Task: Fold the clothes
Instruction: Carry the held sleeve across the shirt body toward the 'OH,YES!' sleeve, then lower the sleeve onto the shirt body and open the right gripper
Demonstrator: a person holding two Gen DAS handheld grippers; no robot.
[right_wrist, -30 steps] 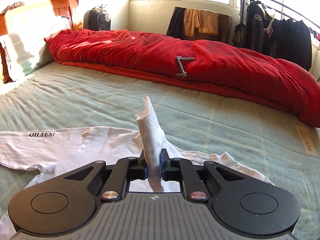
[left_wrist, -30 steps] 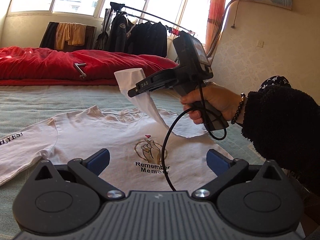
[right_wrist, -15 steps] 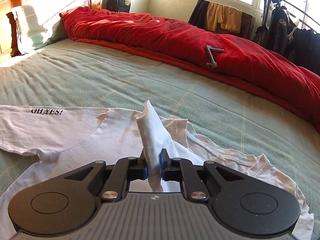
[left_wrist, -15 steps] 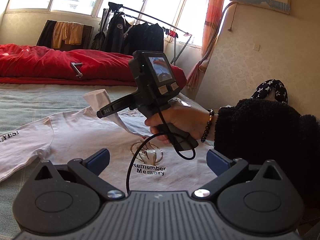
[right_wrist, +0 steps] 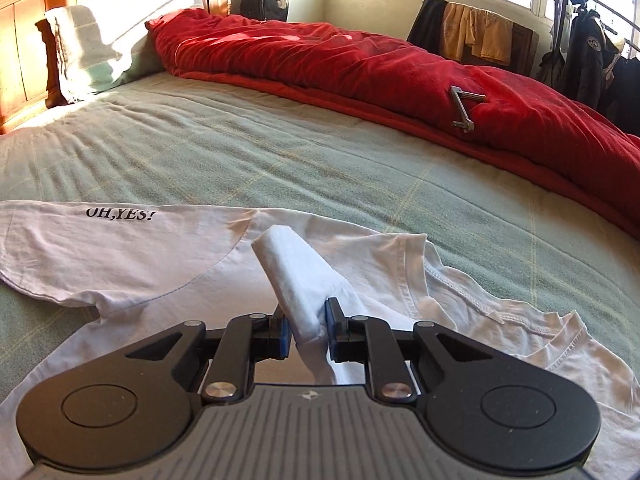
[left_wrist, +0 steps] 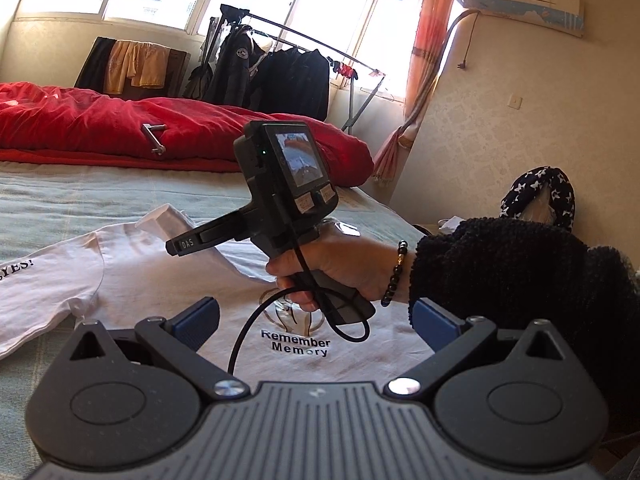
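A white T-shirt (left_wrist: 160,280) printed "Remember Memory" lies flat on the green bedsheet (right_wrist: 280,152); its other sleeve reads "OH,YES!". My right gripper (right_wrist: 306,320), held by a hand in a black fleece sleeve (left_wrist: 520,280), hovers low over the shirt's chest. Its jaws are opening, and the folded right sleeve (right_wrist: 288,256) still stands between the pads, touching both and leaning left. In the left wrist view that gripper's tip (left_wrist: 176,246) carries the sleeve (left_wrist: 164,216) just above the shirt. My left gripper (left_wrist: 316,314) is wide open over the shirt's lower part, holding nothing.
A red quilt (right_wrist: 360,60) lies bunched along the bed's far side with a metal crank (right_wrist: 464,108) on it. A pillow (right_wrist: 92,48) and wooden headboard stand at the left. A clothes rack (left_wrist: 280,76) with dark jackets stands by the window; a wall is close on the right.
The right gripper came down and leftward across the shirt, carrying the sleeve. Its jaws have parted a little and the sleeve now leans left. The left gripper stayed put.
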